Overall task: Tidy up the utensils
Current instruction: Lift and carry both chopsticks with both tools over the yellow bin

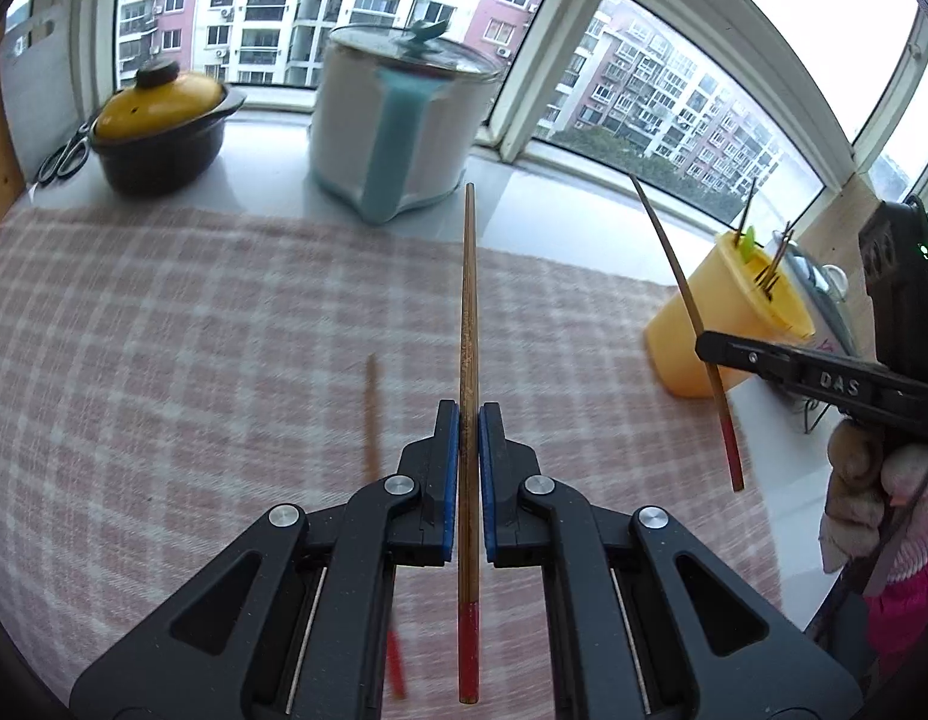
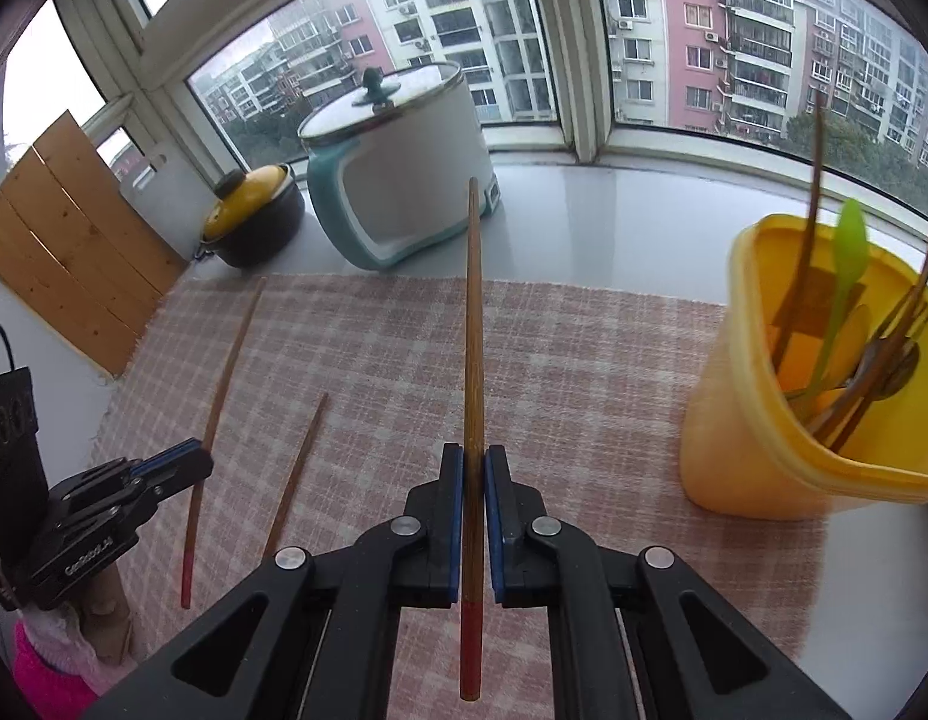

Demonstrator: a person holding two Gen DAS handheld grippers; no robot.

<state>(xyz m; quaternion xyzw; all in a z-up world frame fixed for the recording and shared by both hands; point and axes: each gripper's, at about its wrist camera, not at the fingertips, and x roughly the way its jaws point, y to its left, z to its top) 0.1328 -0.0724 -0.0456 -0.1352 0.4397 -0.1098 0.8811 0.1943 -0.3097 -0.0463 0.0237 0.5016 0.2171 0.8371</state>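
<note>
My left gripper [image 1: 469, 414] is shut on a brown chopstick [image 1: 467, 312] with a red end, held above the pink checked cloth [image 1: 194, 312]. My right gripper [image 2: 473, 456] is shut on a second brown chopstick [image 2: 474, 324] with a red end. The right gripper also shows in the left wrist view [image 1: 713, 348], and the left gripper shows in the right wrist view [image 2: 182, 462]. A third chopstick [image 2: 296, 474] lies on the cloth [image 2: 584, 360]; it shows blurred in the left wrist view [image 1: 373, 414]. A yellow utensil cup [image 2: 764, 420] at the right holds several utensils; it also shows in the left wrist view [image 1: 728, 318].
A white and teal electric pot [image 2: 404, 180] and a black pot with a yellow lid [image 2: 254, 216] stand on the sill behind the cloth. Scissors [image 1: 65, 153] lie at the far left. A wooden board [image 2: 62, 240] leans at the left. A black power strip [image 2: 11, 438] sits left.
</note>
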